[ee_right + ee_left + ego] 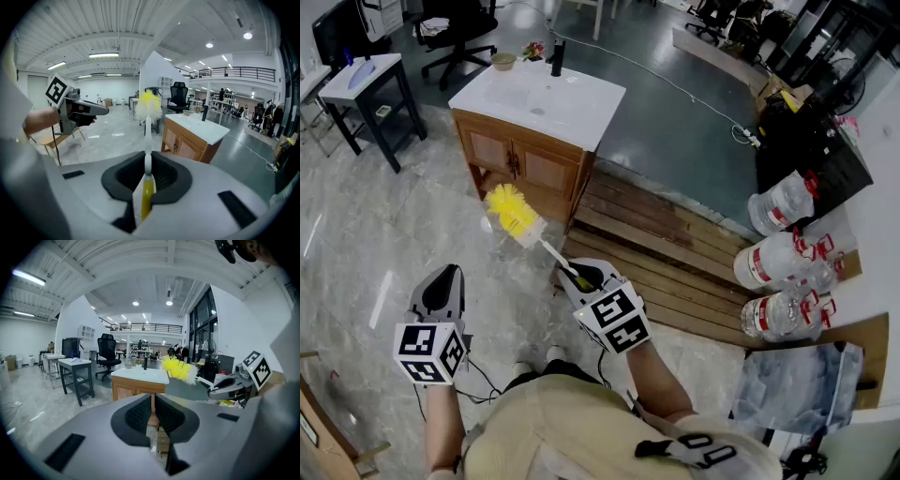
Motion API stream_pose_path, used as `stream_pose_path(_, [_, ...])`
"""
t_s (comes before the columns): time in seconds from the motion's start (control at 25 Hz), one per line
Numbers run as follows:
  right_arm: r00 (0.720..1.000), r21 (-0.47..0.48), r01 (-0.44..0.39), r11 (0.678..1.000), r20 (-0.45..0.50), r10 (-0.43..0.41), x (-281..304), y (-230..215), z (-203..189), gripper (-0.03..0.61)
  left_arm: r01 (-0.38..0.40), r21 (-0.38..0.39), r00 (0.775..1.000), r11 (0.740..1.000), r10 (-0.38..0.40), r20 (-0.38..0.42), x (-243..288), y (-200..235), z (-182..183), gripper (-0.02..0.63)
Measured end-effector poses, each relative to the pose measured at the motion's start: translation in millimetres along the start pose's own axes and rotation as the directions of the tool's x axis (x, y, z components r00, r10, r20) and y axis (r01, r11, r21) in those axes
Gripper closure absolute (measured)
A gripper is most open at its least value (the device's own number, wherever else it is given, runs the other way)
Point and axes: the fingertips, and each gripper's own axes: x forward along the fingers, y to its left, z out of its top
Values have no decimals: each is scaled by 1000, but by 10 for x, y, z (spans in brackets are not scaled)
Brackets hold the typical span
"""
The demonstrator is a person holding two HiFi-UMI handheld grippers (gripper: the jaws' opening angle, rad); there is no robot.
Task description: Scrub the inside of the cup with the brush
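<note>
My right gripper [573,276] [147,174] is shut on the yellow-and-white handle of a bottle brush [514,212] [148,106]. The brush's yellow bristle head points ahead toward a white sink cabinet [539,101]. A small beige cup [503,61] stands at the sink's far left corner, beside a black faucet [557,56]. Well short of the cabinet, my left gripper [442,283] [153,401] hangs over the floor with its jaws shut and nothing between them. The left gripper view shows the brush [180,370] and the right gripper [213,390] off to its right.
A wooden pallet floor [675,253] lies to the right of the cabinet. Large water bottles [783,202] lie on their sides at the far right. A dark side table [366,89] and an office chair [459,37] stand at the back left. Cables run over the floor.
</note>
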Motion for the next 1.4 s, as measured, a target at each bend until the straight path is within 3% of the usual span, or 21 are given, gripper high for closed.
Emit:
stream_pose_path(0.28, [999, 33, -34, 999, 0, 34, 76, -365, -85, 529, 7, -14, 1000, 1000, -8, -30, 370, -219, -26, 578])
stream_pose_path(0.68, [997, 11, -70, 997, -17, 70, 301, -471, -5, 529, -3, -28, 999, 1000, 2, -48, 710, -110, -33, 588])
stream_pose_path(0.92, [998, -9, -55, 998, -34, 54, 558, -590, 151, 529, 22, -24, 999, 999, -23, -38, 1071, 131, 44, 588])
stream_pose_path(1.16, [997, -35, -42, 998, -62, 40, 1067, -714, 504, 529, 61, 59, 996, 996, -56, -72, 1483, 514, 183, 588])
stream_pose_path(1.4, [996, -43, -30, 999, -80, 27, 1641, -849, 838, 529, 95, 54, 992, 994, -91, -87, 1883, 1052, 287, 588])
